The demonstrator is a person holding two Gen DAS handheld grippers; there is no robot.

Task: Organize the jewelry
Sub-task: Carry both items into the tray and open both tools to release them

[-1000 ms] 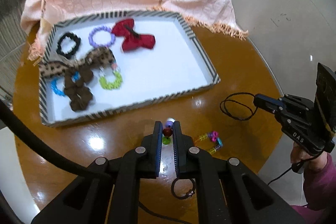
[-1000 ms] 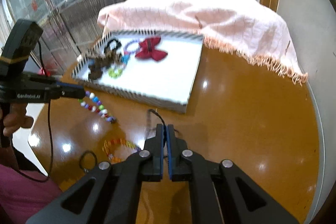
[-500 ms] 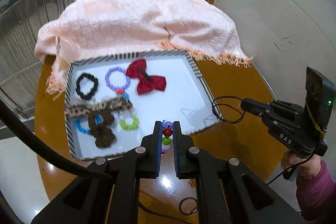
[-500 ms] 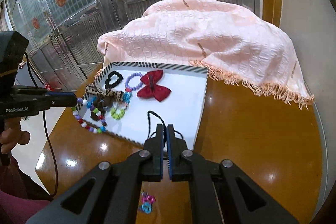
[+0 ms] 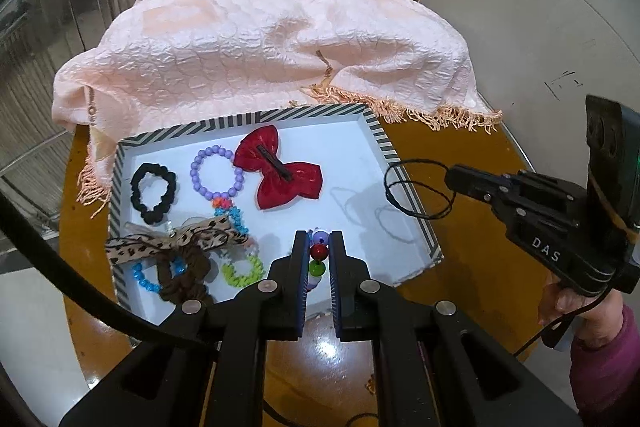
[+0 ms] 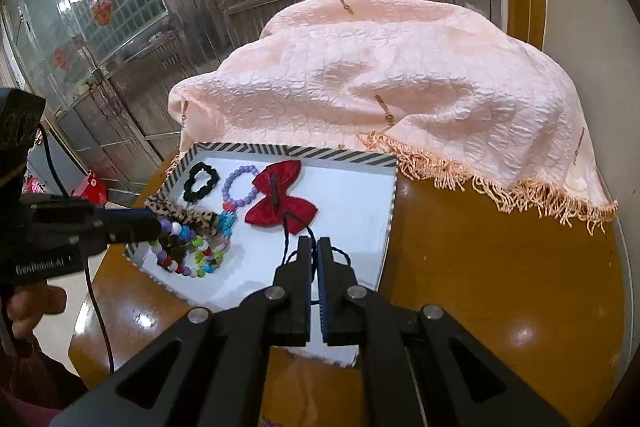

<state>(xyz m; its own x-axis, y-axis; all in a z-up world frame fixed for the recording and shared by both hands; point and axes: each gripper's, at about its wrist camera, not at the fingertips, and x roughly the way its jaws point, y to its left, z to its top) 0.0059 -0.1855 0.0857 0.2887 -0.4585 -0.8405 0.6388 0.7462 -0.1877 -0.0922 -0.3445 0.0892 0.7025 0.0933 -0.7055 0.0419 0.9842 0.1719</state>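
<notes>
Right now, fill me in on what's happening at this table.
A person is sorting jewelry into a striped-rimmed white tray on a round wooden table. The left tool is shut on a multicoloured bead bracelet, and the right tool is shut on a thin black cord loop. Both hang over the tray, which already holds a red fabric bow and several hair ties.

The left gripper (image 5: 319,247) clamps a bead string (image 5: 318,259) over the tray's (image 5: 404,195) near edge; the right gripper (image 5: 454,179) dangles a black cord (image 5: 416,187) over its right rim.
</notes>
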